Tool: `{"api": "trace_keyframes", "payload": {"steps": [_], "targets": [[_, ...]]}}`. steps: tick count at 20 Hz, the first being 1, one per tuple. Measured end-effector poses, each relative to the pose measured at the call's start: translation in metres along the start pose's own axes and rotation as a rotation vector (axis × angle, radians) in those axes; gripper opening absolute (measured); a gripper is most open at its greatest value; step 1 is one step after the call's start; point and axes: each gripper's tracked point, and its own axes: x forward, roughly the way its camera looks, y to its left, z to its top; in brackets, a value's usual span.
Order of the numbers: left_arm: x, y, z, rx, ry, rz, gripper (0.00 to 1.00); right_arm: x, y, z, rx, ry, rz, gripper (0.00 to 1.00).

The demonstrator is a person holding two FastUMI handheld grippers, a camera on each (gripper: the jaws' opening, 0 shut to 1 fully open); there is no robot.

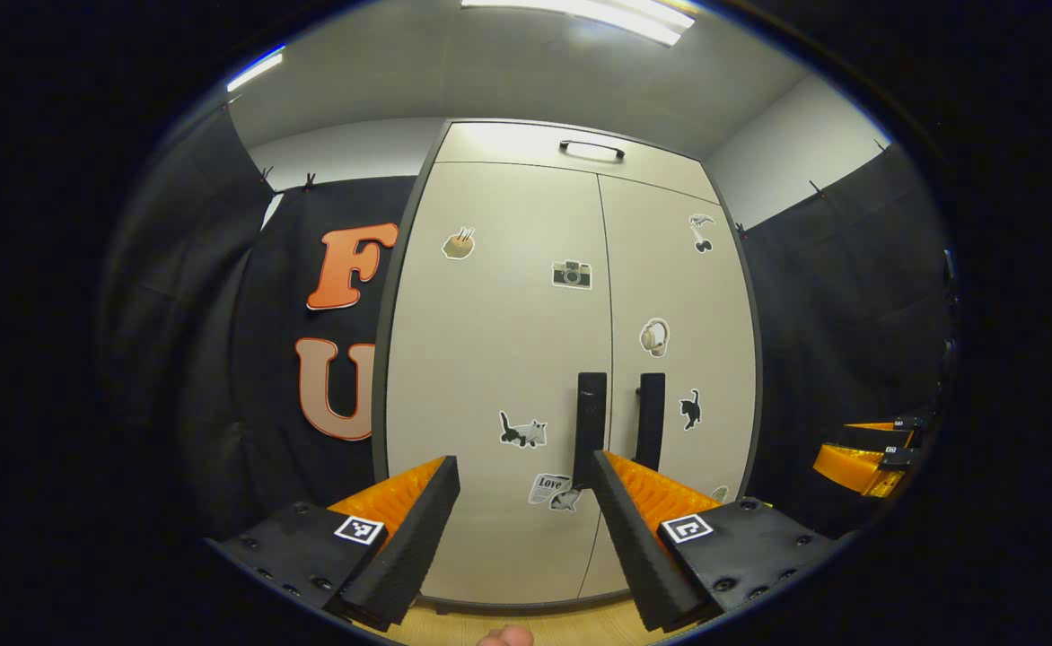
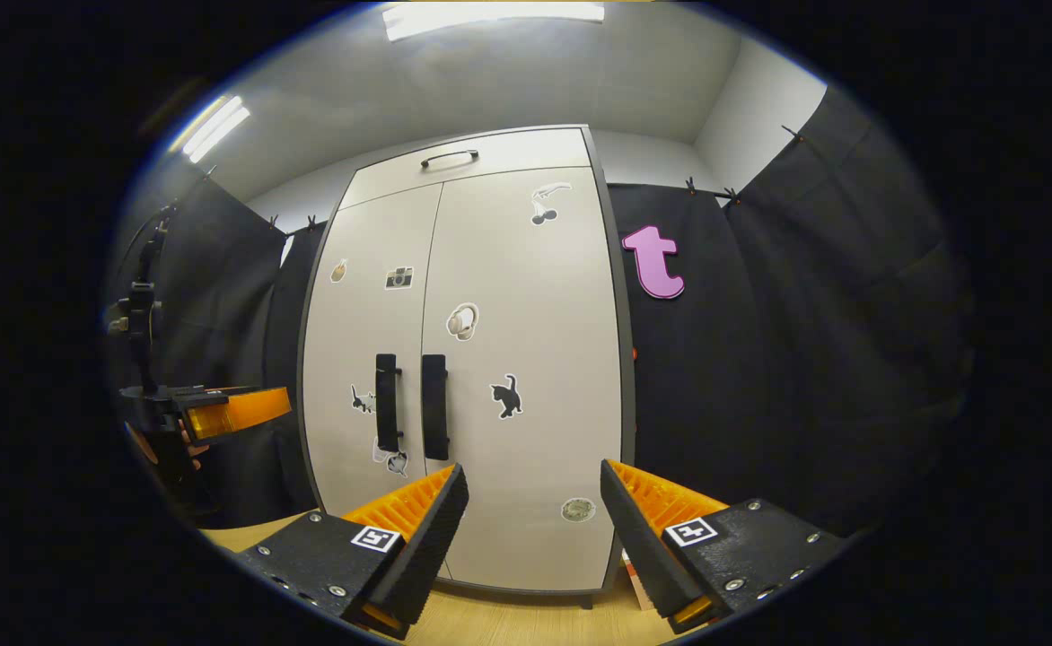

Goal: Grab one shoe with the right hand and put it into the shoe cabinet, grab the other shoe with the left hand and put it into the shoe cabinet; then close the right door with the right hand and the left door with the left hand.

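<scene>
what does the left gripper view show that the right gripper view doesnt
Left gripper view: the right tongs far off at its right edge, and a fingertip at the bottom edge.
Right gripper view: the left tongs off at its left edge, with a hand behind them.
Shared: the shoe cabinet with both doors shut, its two black handles side by side, stickers on the doors, and each view's own tongs open at the bottom.

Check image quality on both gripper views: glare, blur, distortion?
Left gripper view: ceiling light blown out, soft glare on the cabinet top, door edges bowed by the fisheye, stickers sharp. Right gripper view: two ceiling lights clipped, cabinet evenly lit, door handles crisp, left gripper at the edge stretched and softer. No motion blur in either.
</scene>
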Motion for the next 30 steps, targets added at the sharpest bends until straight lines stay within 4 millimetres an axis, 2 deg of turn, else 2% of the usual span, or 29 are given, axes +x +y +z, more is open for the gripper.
{"api": "trace_keyframes", "payload": {"steps": [2,4,5,6,11,13,14,16,21,22,23,30], "targets": [[-0.001,0.0,0.001,-0.006,0.001,-0.002,0.94,-0.001,0.002,0.003,0.003,-0.004,0.002,0.92],[-0.002,0.003,0.002,-0.007,0.001,0.001,0.96,-0.001,0.005,0.005,0.009,-0.006,0.009,0.92],[-0.002,0.003,0.003,-0.008,-0.001,0.002,0.94,-0.001,0.005,0.005,0.009,-0.005,0.008,0.92],[-0.001,0.003,0.004,-0.008,-0.005,0.002,0.96,-0.001,0.004,0.007,0.007,-0.008,0.007,0.92],[-0.001,0.001,0.005,-0.018,-0.008,-0.003,0.96,0.002,0.001,0.008,0.003,-0.008,0.004,0.92],[0.002,-0.001,0.003,-0.023,-0.01,-0.003,0.97,0.002,-0.003,0.008,-0.008,-0.009,-0.004,0.92],[0.003,-0.001,0.001,-0.023,-0.006,-0.006,0.94,0.003,-0.004,0.007,-0.007,-0.007,-0.005,0.92],[0.004,-0.002,-0.003,-0.021,0.003,-0.007,0.97,0.003,-0.004,0.006,0.004,-0.007,-0.002,0.92],[0.006,-0.003,-0.01,-0.024,0.014,-0.007,0.96,0.007,-0.004,0.005,0.001,-0.008,-0.002,0.92],[0.005,-0.001,-0.012,-0.022,0.017,-0.004,0.94,0.008,-0.004,0.004,0.0,-0.007,-0.003,0.92],[0.005,0.0,-0.013,-0.018,0.019,-0.001,0.96,0.007,-0.005,0.004,-0.001,-0.008,-0.005,0.92],[0.006,0.007,-0.013,-0.031,0.019,0.009,0.96,0.01,-0.001,0.005,0.002,-0.01,-0.003,0.92]]}}
